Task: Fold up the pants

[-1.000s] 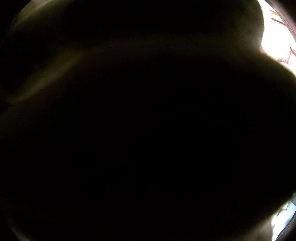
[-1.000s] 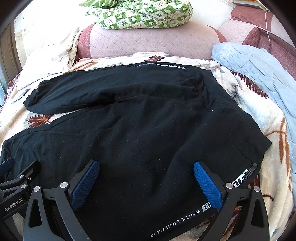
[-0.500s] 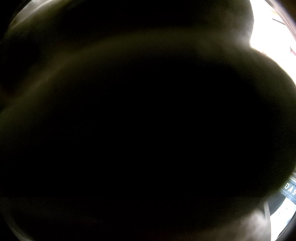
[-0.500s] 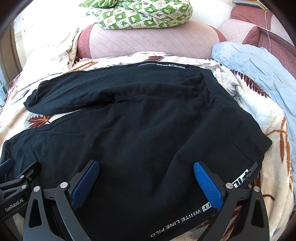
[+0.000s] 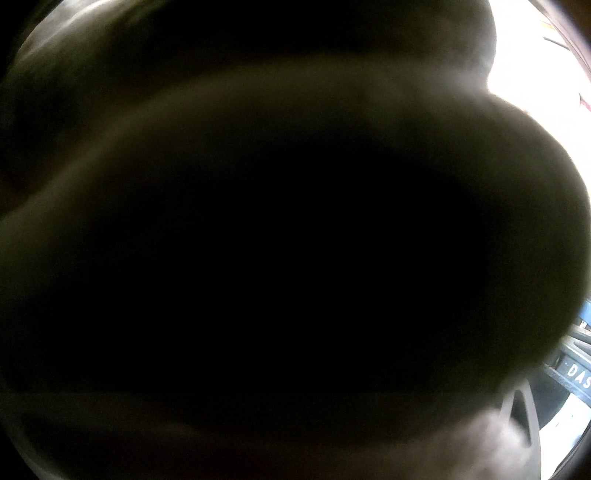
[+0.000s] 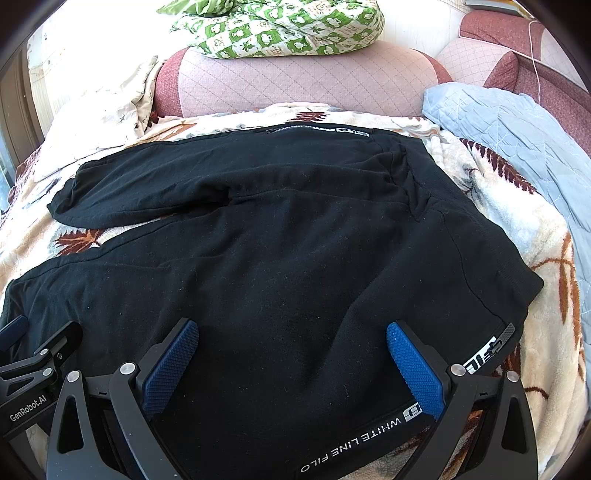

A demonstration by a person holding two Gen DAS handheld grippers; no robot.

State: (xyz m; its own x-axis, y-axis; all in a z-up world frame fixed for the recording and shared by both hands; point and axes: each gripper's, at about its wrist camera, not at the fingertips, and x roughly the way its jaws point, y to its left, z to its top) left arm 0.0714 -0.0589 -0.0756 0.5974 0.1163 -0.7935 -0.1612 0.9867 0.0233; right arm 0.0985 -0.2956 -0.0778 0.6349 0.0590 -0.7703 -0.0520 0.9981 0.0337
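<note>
At the far left of the right wrist view, part of the left gripper shows at the edge of the black pants, by the near leg's cuff end; whether its claw is spread or closed on cloth cannot be told. Its own camera is smothered by dark, blurred fabric, with only slivers of brightness at the right rim.

The pants lie flat on a cream leaf-print blanket. Both legs run out to the left, the far one lying slightly apart, with a wedge of blanket between them; the waistband sits to the right. The right gripper hovers low over the near side seam, its blue pads spread wide and holding nothing, the white lettering stripe just under them.

Judging from this, the first fold is about to start: near leg over far leg. The next move likely calls for the right claw to drop and pinch the near edge by the waistband, then both grippers to lift together and carry that edge across.

Beyond, a pink quilted sofa back carries a green-checked bundle; a pale blue quilt drapes at the right.
</note>
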